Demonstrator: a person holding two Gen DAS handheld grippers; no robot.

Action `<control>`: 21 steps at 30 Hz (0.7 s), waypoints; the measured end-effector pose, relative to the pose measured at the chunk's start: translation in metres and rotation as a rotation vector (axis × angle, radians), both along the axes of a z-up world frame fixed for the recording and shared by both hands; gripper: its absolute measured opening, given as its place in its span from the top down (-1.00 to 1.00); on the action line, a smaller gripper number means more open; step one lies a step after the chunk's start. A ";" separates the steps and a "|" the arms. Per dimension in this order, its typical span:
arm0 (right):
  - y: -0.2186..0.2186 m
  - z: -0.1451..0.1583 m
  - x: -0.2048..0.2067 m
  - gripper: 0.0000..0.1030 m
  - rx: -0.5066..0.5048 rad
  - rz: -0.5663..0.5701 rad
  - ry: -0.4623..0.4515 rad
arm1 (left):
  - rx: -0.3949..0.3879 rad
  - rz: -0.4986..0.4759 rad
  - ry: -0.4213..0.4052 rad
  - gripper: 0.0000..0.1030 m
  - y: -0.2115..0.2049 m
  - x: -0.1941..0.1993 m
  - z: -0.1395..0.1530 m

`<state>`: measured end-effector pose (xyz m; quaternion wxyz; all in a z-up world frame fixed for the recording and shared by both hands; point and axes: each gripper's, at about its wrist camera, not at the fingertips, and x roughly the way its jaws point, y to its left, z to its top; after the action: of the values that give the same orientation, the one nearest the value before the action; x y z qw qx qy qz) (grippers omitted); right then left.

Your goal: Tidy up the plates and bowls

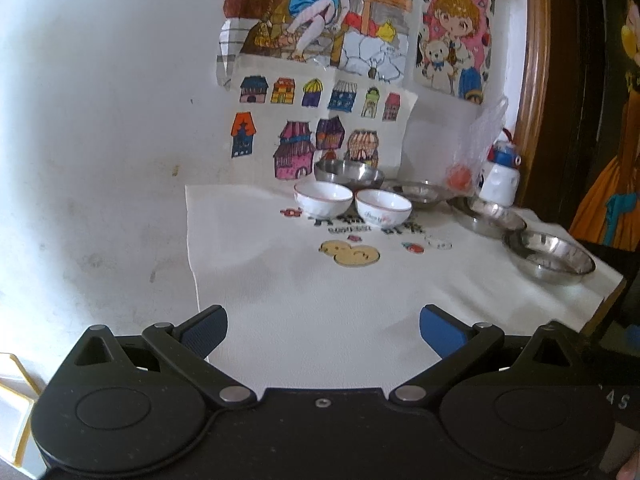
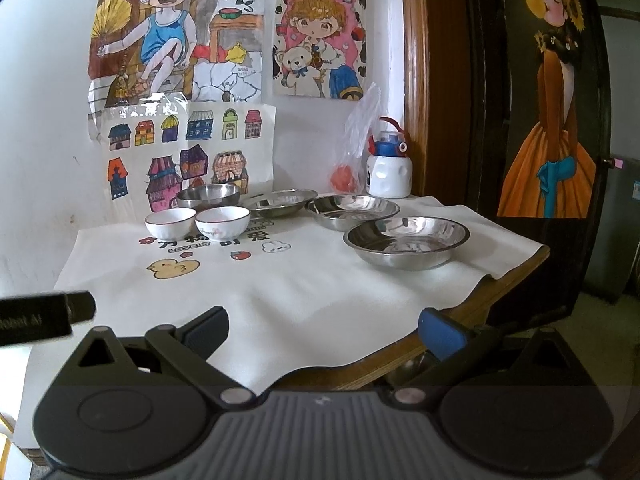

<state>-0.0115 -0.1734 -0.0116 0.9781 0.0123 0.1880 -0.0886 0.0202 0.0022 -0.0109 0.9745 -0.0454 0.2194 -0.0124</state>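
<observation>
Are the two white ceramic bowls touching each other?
Apart. The left wrist view shows a thin strip of cloth between the left white bowl and the right white bowl; the right wrist view agrees.

Glossy metal plates [image 2: 406, 240], seemingly ceramic bowls [image 2: 222, 222]

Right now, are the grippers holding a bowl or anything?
No. The left gripper and right gripper are both open and empty, away from the bowls.
</observation>
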 end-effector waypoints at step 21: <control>-0.061 -0.013 0.053 -1.00 0.014 -0.115 -0.046 | -0.016 -0.259 0.068 -0.98 -0.057 0.092 0.009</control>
<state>0.0412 -0.2347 -0.0242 0.9754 0.0318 0.1649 -0.1429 0.1119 -0.0550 -0.0017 0.9564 -0.0247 0.2563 -0.1381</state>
